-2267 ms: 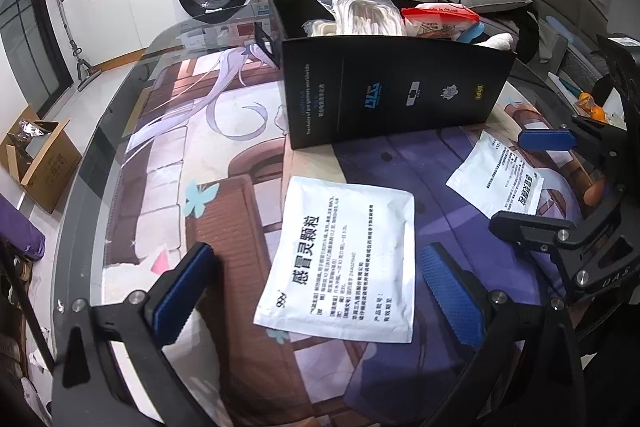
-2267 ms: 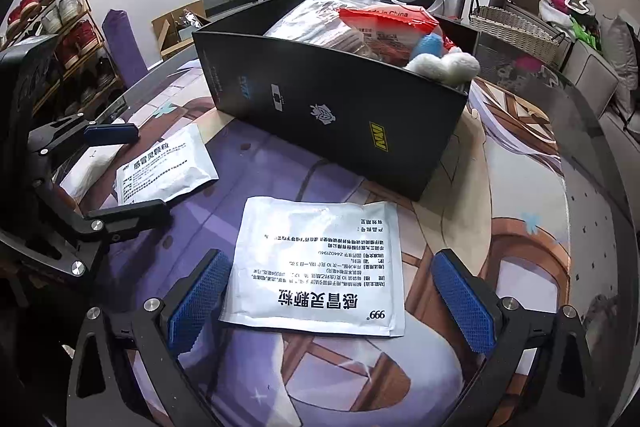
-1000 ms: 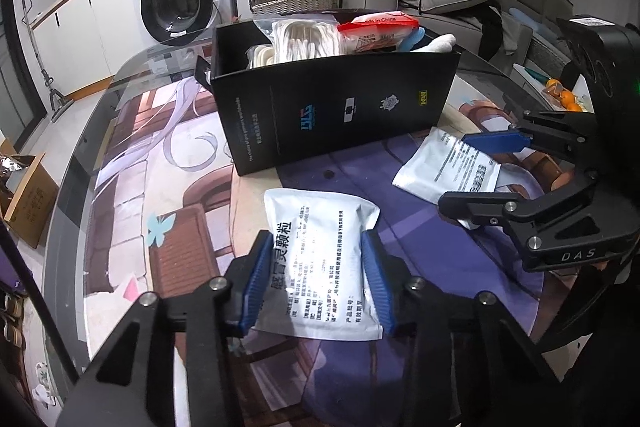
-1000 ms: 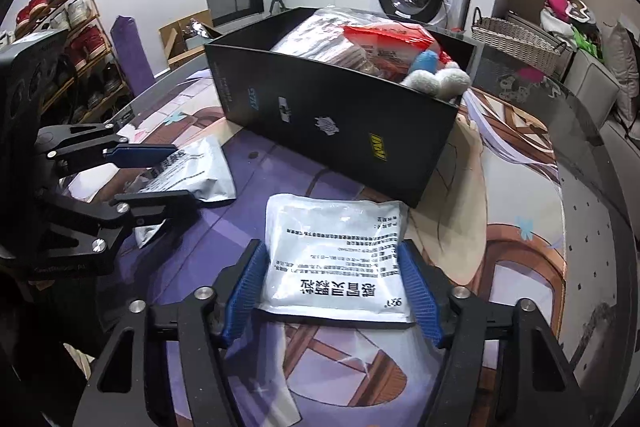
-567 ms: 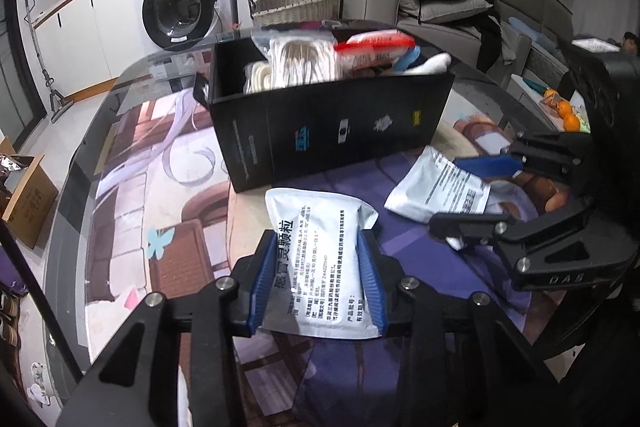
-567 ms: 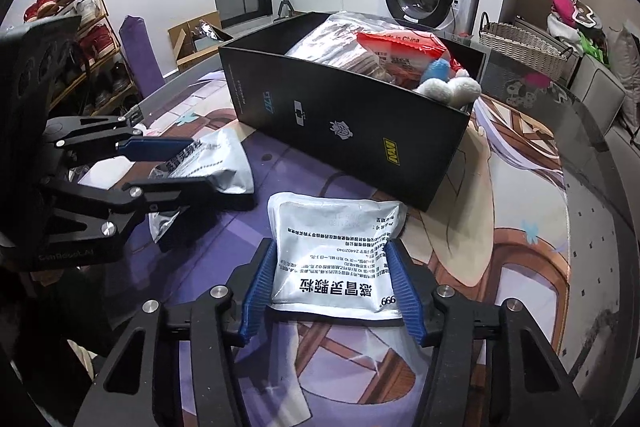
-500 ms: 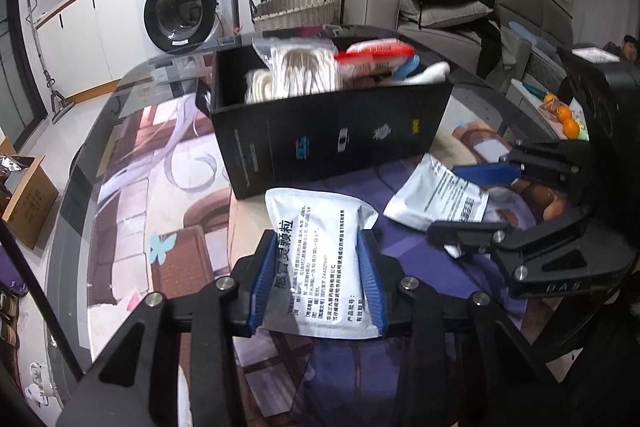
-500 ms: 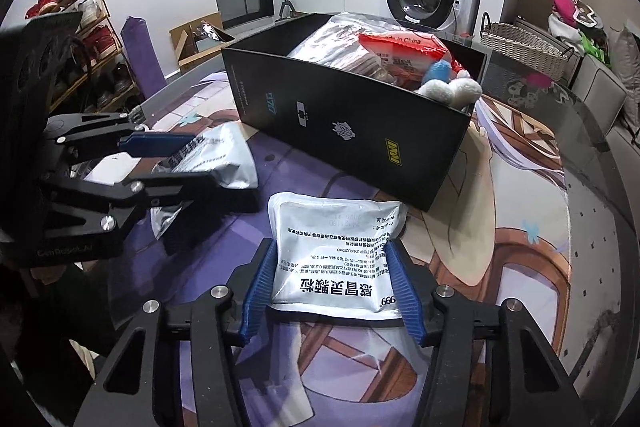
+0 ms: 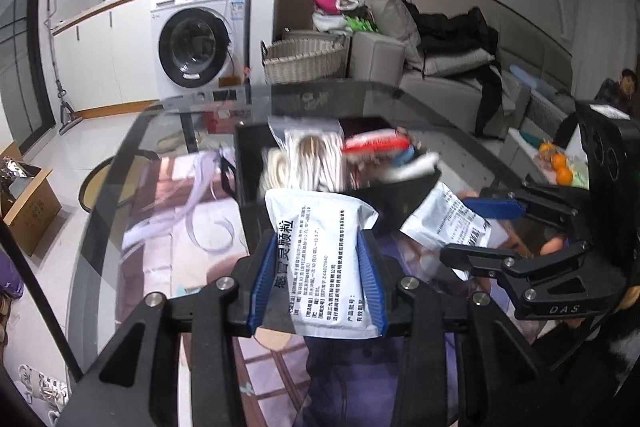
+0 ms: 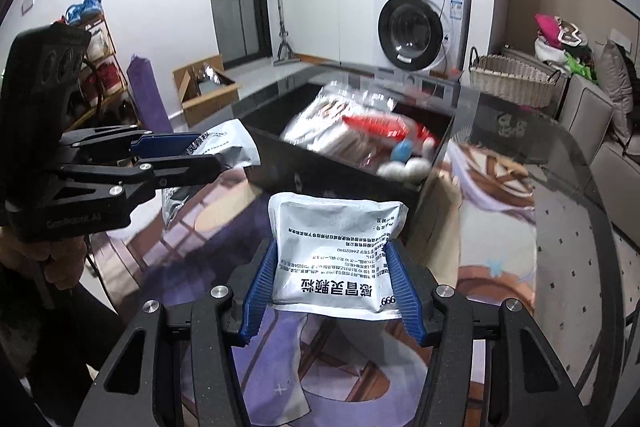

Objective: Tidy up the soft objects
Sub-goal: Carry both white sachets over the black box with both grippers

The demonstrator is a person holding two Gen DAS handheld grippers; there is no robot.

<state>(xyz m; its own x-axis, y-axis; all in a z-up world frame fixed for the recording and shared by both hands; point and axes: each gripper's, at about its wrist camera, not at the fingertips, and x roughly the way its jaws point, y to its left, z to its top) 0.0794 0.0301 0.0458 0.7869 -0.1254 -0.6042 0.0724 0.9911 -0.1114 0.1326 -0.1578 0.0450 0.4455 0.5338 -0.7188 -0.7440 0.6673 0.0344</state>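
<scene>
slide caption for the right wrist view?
Right gripper holds a white pouch before the black box.

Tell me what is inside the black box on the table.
The black box holds clear plastic packets of pale items, a red-and-white packet, a blue item and white fluffy balls. Anything beneath them and the box floor is hidden.

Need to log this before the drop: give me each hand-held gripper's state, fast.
Left hand-held gripper: closed on a white medicine pouch, lifted off the table.
Right hand-held gripper: closed on a second white pouch, also lifted.
</scene>
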